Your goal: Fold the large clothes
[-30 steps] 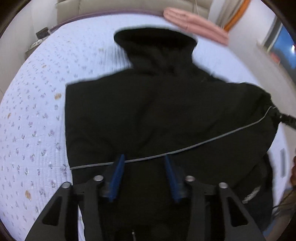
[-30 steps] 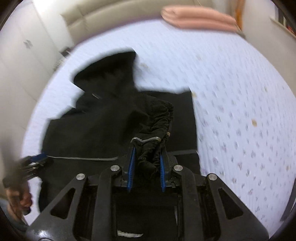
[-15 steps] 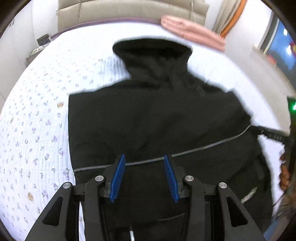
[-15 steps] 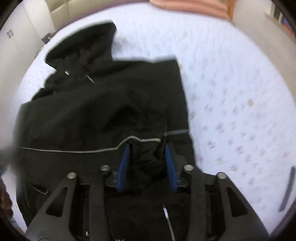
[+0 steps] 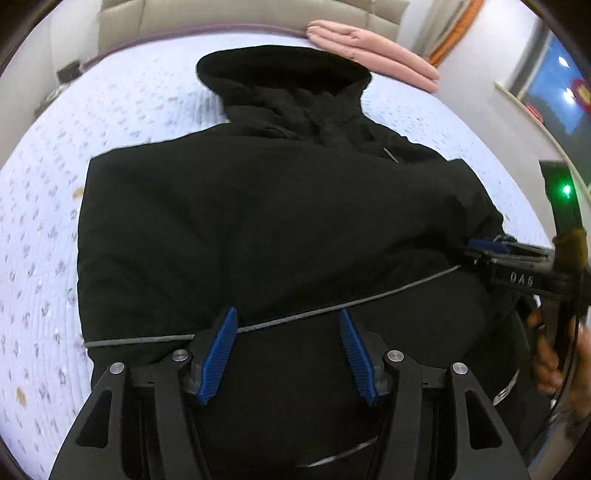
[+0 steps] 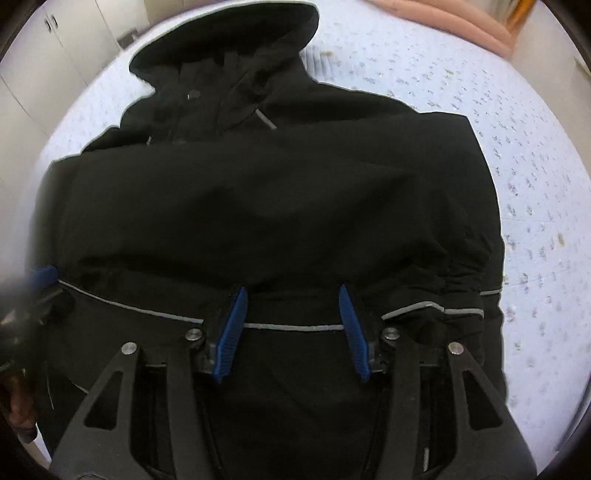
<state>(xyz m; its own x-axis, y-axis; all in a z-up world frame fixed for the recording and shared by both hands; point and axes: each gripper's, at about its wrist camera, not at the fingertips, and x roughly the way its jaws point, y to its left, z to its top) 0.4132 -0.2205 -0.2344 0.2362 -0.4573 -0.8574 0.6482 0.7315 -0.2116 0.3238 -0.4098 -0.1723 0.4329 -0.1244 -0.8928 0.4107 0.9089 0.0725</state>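
My left tongs (image 5: 288,332) and right tongs (image 6: 293,308) both gape, empty, over the black hooded jacket (image 5: 273,221) lying flat on the white floral-quilted bed (image 5: 40,221). Folded pink blanket (image 5: 373,55) at the bed's far edge; beige padded headboard (image 5: 236,16) behind it.

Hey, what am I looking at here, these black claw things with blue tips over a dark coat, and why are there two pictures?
Those are two handheld grippers, one in each of a person's hands, each with its own wide-angle camera looking along its fingers. One picture is from the left gripper, the other from the right gripper. Both have their blue pads spread open and hold nothing. Below them a black hooded jacket with a thin grey stripe lies spread on a bed with a pale flowered cover. Folded pink bedding sits at the far end.
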